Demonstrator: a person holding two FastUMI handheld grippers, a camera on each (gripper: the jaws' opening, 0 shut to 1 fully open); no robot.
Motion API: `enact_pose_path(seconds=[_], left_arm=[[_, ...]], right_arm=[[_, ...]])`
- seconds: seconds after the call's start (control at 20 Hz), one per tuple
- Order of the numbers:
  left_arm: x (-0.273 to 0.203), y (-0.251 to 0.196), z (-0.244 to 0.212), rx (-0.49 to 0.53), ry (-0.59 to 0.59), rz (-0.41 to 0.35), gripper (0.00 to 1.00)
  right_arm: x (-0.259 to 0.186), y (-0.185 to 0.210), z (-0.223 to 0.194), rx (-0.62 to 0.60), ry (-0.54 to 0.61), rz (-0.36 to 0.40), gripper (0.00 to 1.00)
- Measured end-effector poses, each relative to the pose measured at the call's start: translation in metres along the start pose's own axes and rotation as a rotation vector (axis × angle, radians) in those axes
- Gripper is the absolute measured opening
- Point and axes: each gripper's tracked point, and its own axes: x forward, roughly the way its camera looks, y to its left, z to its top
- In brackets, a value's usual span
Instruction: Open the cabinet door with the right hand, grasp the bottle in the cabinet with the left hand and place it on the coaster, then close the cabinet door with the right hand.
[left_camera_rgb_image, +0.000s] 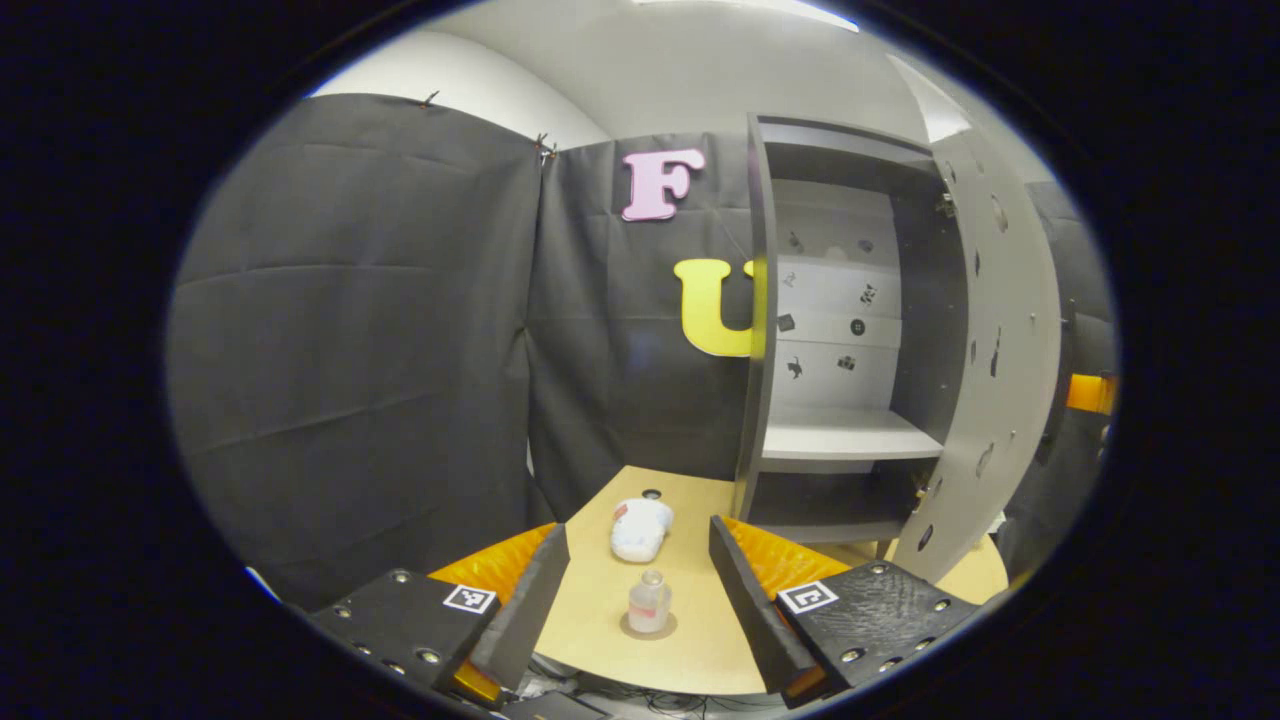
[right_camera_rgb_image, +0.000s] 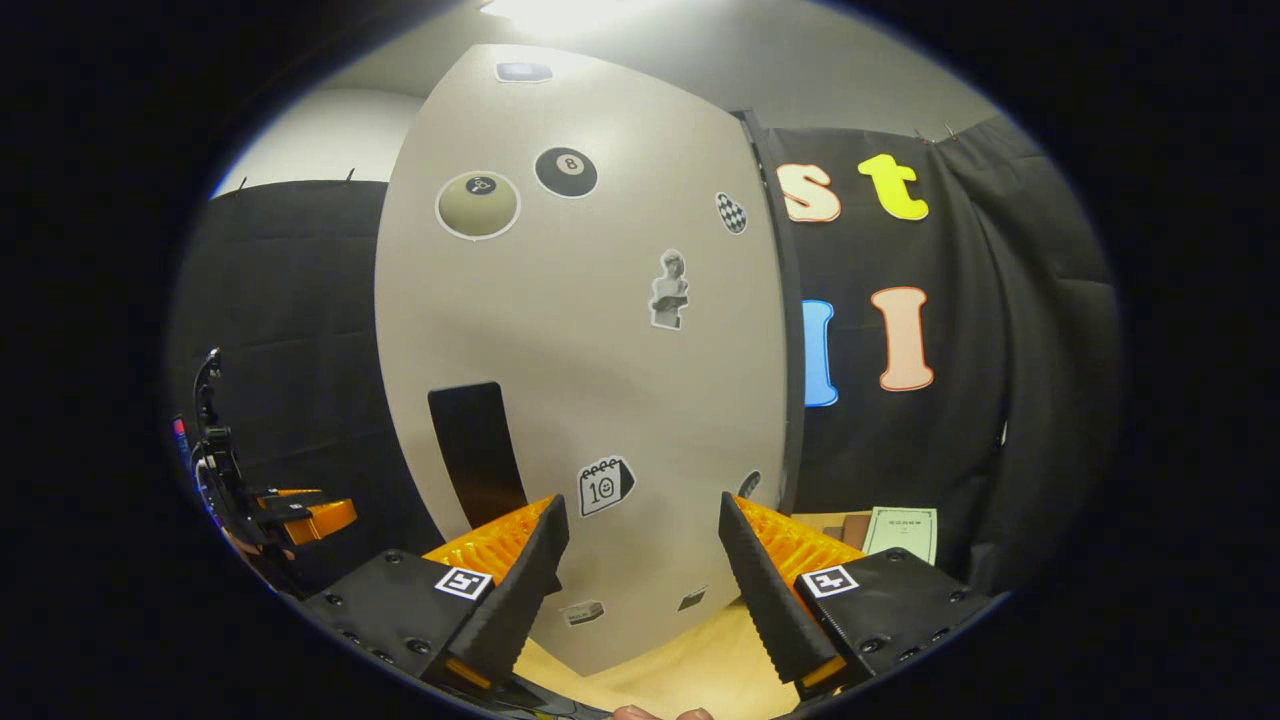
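A small clear bottle (left_camera_rgb_image: 649, 601) stands upright on a round coaster (left_camera_rgb_image: 648, 629) on the wooden table (left_camera_rgb_image: 600, 640). My left gripper (left_camera_rgb_image: 638, 545) is open above and behind it, and neither finger touches the bottle. The grey cabinet (left_camera_rgb_image: 840, 440) stands at the right with its door (left_camera_rgb_image: 1000, 350) swung wide open and bare shelves inside. In the right gripper view the door's sticker-covered outer face (right_camera_rgb_image: 600, 330) is close ahead, with its dark handle (right_camera_rgb_image: 478, 450) left of my fingers. My right gripper (right_camera_rgb_image: 640, 520) is open, holding nothing.
A white crumpled object (left_camera_rgb_image: 641, 528) lies on the table just beyond the bottle. A printed sheet (right_camera_rgb_image: 902, 530) lies at the right past the door. The other gripper (right_camera_rgb_image: 300, 515) shows at the far left of the right gripper view.
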Motion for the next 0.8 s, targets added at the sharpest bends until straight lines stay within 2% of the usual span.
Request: enact_pose_path(seconds=[0.3,0.4,0.6,0.8], left_arm=[[0.010,0.026,0.001,-0.010,-0.005,0.014,0.85],[0.012,0.036,0.001,-0.020,-0.009,0.017,0.85],[0.017,0.049,0.005,-0.034,-0.031,0.004,0.85],[0.026,0.050,0.009,-0.045,-0.048,-0.039,0.87]], right_arm=[[0.044,0.061,0.005,0.058,0.030,0.126,0.98],[0.052,0.069,0.012,0.059,0.028,0.139,0.98],[0.058,0.077,0.019,0.017,0.020,0.125,0.98],[0.051,0.064,0.014,-0.009,0.019,0.055,0.98]])
